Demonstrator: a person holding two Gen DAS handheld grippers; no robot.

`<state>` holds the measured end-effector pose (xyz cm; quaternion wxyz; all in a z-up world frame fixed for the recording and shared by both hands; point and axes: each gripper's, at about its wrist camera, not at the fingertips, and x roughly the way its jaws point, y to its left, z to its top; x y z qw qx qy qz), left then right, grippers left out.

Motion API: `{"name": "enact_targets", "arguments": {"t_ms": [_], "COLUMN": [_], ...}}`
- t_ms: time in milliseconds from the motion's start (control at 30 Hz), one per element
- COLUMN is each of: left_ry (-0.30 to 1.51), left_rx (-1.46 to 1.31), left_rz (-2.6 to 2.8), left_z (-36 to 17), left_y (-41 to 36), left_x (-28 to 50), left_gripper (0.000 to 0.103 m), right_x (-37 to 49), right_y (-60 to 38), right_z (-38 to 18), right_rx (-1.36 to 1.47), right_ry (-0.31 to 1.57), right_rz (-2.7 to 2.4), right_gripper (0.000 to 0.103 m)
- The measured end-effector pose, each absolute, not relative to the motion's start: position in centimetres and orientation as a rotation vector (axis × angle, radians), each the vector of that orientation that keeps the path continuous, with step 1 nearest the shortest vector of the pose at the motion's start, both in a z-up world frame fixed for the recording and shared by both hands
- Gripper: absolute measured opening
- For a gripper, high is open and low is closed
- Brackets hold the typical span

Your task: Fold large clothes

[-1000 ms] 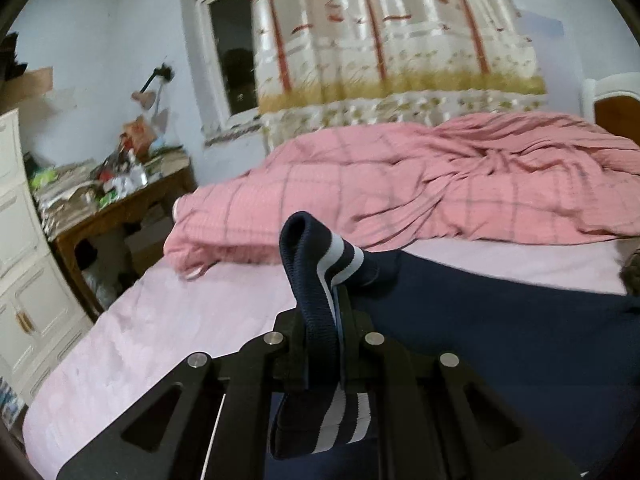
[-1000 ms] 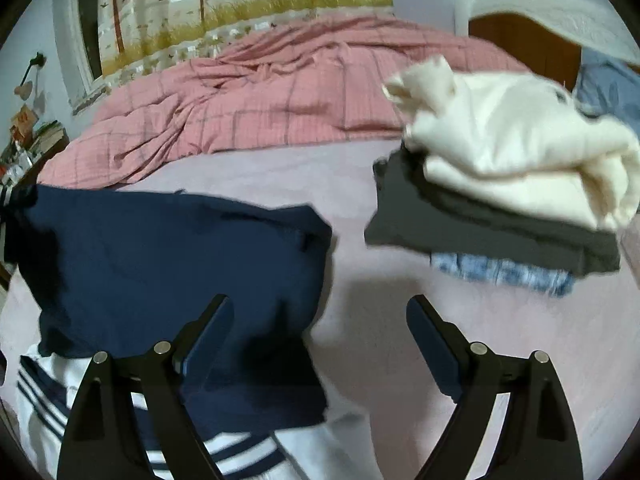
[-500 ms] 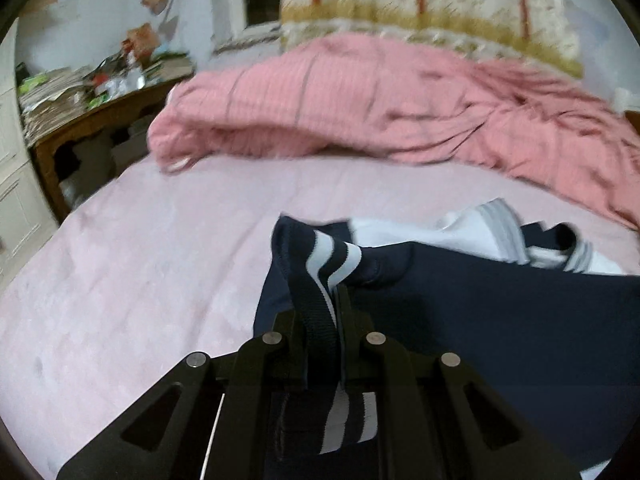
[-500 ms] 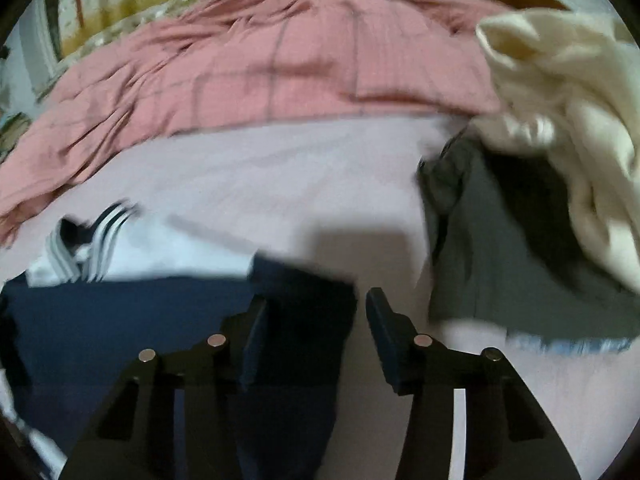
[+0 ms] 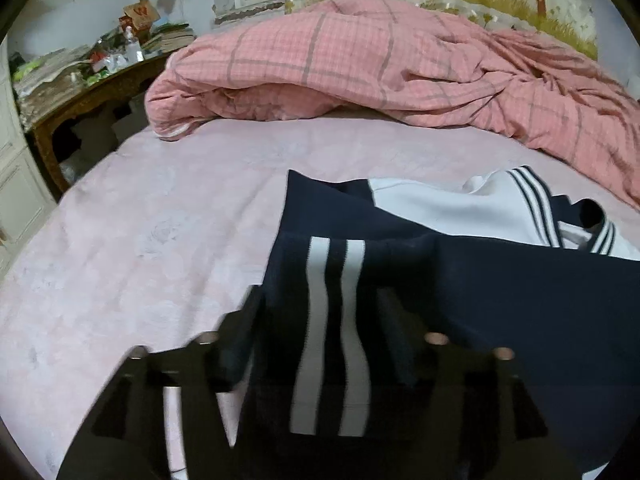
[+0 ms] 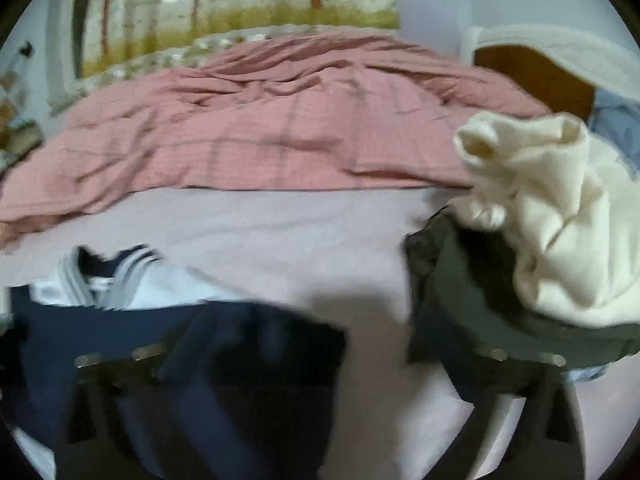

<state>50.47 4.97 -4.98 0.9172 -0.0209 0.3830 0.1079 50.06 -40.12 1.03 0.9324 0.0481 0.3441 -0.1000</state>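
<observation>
On the pink bed sheet (image 5: 160, 240) lies the navy garment (image 5: 520, 312), folded over its white part with striped collar. Its striped cuff (image 5: 332, 320) sits between the left gripper (image 5: 324, 328), whose jaws have just been opening and stand clear of it. The right gripper (image 6: 304, 344) has also just been opening, wide apart, holding nothing, its left finger over navy cloth. Beside lies a cream and grey clothes pile (image 6: 540, 240); behind, a pink checked quilt (image 5: 360, 64)
</observation>
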Motion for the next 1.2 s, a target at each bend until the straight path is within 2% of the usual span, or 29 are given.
{"name": "enact_targets", "arguments": {"t_ms": [67, 100, 133, 167, 200, 300, 367, 433, 467, 567, 633, 667, 700, 733, 767, 800, 833, 900, 933, 967, 1000, 1133, 1200], "left_ry": [0.798, 0.799, 0.799, 0.797, 0.791, 0.767, 0.792, 0.833, 0.841, 0.859, 0.848, 0.829, 0.807, 0.772, 0.733, 0.661, 0.587, 0.467, 0.425, 0.378, 0.336, 0.199, 0.165], "left_rx": [-0.054, -0.053, -0.051, -0.05, -0.052, -0.057, -0.024, -0.009, -0.001, 0.022, 0.038, 0.042, 0.043, 0.045, 0.048, 0.055, 0.07, 0.101, 0.097, 0.083, 0.066, 0.018, 0.014], "left_rz": [0.205, 0.205, 0.203, 0.197, 0.194, 0.198, 0.193, 0.209, 0.216, 0.228, 0.233, 0.225, 0.215, 0.196, 0.18, 0.166, 0.165, 0.157, 0.139, 0.113, 0.093, 0.02, -0.01], "left_z": [-5.0, -5.1, -5.1, -5.0, -5.0, -4.9, -5.4, -6.2, -6.5, -7.0, -6.8, -6.5, -6.0, -5.0, -4.0, -2.5, -0.9, 2.2, 3.6, 5.2, 6.6, 11.8, 13.7], "left_y": [5.0, 5.0, 5.0, 4.9, 5.0, 4.7, 4.2, 4.2, 4.2, 4.2, 4.1, 4.0, 4.0, 3.8, 3.6, 3.2, 2.8, 1.9, 1.6, 1.3, 1.1, 0.5, 0.1], "left_x": [50.6, 50.6, 50.7, 50.6, 50.6, 50.5, 50.9, 51.4, 51.5, 51.8, 51.6, 51.3, 51.0, 50.4, 49.8, 48.6, 47.4, 44.9, 43.8, 42.3, 40.9, 34.7, 32.2], "left_gripper": [0.06, 0.06, 0.059, 0.046, 0.038, 0.028, 0.005, 0.003, 0.0, 0.0, 0.001, 0.001, 0.003, 0.018, 0.042, 0.052, 0.061, 0.069, 0.076, 0.083, 0.085, 0.102, 0.103], "right_x": [50.7, 51.4, 51.8, 52.0, 51.7, 49.5, 50.1, 51.0, 51.3, 53.1, 52.3, 51.5, 50.9, 50.1, 49.1, 48.1, 47.0, 44.5, 42.9, 41.4, 40.5, 34.1, 31.5], "right_y": [-40.3, -40.6, -40.8, -41.1, -41.5, -41.8, -40.9, -41.1, -41.3, -43.0, -43.9, -43.9, -43.6, -43.3, -42.9, -42.4, -42.0, -40.7, -39.9, -39.2, -38.8, -37.2, -37.1], "right_z": [-0.8, -2.3, -3.9, -4.8, -5.1, -2.3, -1.2, -2.0, -2.7, -5.6, -5.1, -4.1, -3.3, -2.2, -1.2, 0.0, 1.2, 3.7, 5.3, 6.5, 7.4, 11.2, 11.7], "right_rx": [0.112, 0.125, 0.138, 0.168, 0.207, 0.192, 0.039, -0.042, -0.064, -0.057, 0.011, 0.03, 0.038, 0.043, 0.046, 0.048, 0.052, 0.054, 0.064, 0.078, 0.086, 0.115, 0.127], "right_ry": [0.85, 0.92, 0.973, 0.999, 0.972, 0.725, 0.679, 0.68, 0.691, 0.832, 0.814, 0.777, 0.754, 0.73, 0.7, 0.661, 0.615, 0.546, 0.514, 0.483, 0.46, 0.382, 0.392], "right_rz": [-0.208, -0.202, -0.189, -0.16, -0.157, -0.259, -0.304, -0.349, -0.375, -0.371, -0.356, -0.342, -0.33, -0.312, -0.289, -0.271, -0.26, -0.21, -0.167, -0.137, -0.117, -0.031, -0.006], "right_gripper": [0.086, 0.069, 0.056, 0.028, 0.016, 0.008, 0.003, 0.002, 0.002, 0.002, 0.003, 0.008, 0.023, 0.035, 0.059, 0.069, 0.07, 0.071, 0.074, 0.083, 0.088, 0.088, 0.089]}}
